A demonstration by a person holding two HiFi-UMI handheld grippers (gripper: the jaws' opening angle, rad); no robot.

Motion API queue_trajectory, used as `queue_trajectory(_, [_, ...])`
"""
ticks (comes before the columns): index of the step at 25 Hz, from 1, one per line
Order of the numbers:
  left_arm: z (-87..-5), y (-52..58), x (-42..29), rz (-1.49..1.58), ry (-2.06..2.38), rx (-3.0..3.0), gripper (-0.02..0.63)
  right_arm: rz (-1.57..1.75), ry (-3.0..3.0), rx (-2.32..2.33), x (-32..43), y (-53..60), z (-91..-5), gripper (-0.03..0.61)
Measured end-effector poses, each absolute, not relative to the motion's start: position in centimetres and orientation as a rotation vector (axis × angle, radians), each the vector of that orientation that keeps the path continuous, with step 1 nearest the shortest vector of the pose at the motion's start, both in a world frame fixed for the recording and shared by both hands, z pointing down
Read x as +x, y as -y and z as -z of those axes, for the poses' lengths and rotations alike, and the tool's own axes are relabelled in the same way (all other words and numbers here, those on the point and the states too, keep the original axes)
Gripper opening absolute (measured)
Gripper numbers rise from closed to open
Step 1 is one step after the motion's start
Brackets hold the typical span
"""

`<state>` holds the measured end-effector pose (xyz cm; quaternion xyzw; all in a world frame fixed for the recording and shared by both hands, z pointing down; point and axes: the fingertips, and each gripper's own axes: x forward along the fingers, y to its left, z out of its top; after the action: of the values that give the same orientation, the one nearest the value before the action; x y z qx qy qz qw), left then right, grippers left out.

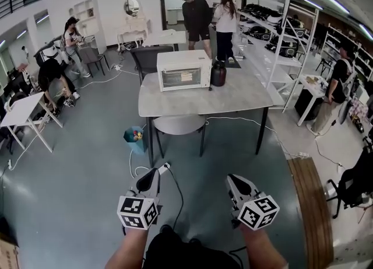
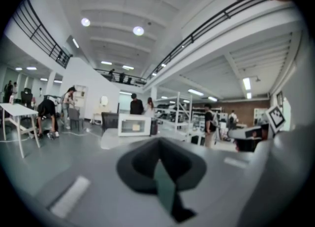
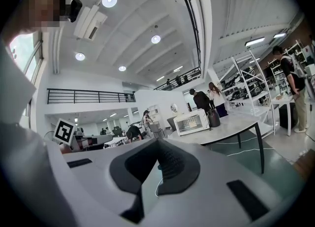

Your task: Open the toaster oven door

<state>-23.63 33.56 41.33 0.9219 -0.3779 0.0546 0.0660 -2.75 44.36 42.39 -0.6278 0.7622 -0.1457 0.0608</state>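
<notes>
A white toaster oven (image 1: pixel 183 70) stands on the far side of a grey table (image 1: pixel 198 102), its glass door shut. It shows small in the left gripper view (image 2: pixel 134 124) and in the right gripper view (image 3: pixel 192 121). My left gripper (image 1: pixel 156 172) and right gripper (image 1: pixel 233 178) hang low over the floor, well short of the table, both shut with nothing between the jaws. In the left gripper view the left gripper (image 2: pixel 157 145) has its jaws pressed together; likewise the right gripper (image 3: pixel 158 141) in its own view.
A dark jug (image 1: pixel 218 73) stands right of the oven. A round stool (image 1: pixel 179 125) sits under the table, a teal bin (image 1: pixel 134 136) at its left leg. Cables trail on the floor. People stand behind the table (image 1: pixel 198 17); white shelving (image 1: pixel 280 40) at right, a white table (image 1: pixel 23 113) at left.
</notes>
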Motion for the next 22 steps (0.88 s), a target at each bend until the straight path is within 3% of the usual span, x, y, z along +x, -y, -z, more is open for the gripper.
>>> queue_trajectory(10, [-42.2, -30.0, -21.1, -0.099, 1.055, 2.736, 0.008, 0.514, -2.314, -1.971, -0.9, -41.5, -43.7, -0.006])
queue_trajectory(22, [-43.3, -17.2, -14.6, -0.162, 0.952, 2.8, 0.008, 0.515, -2.266, -2.043, 3.7, -30.2, -43.8, -0.006])
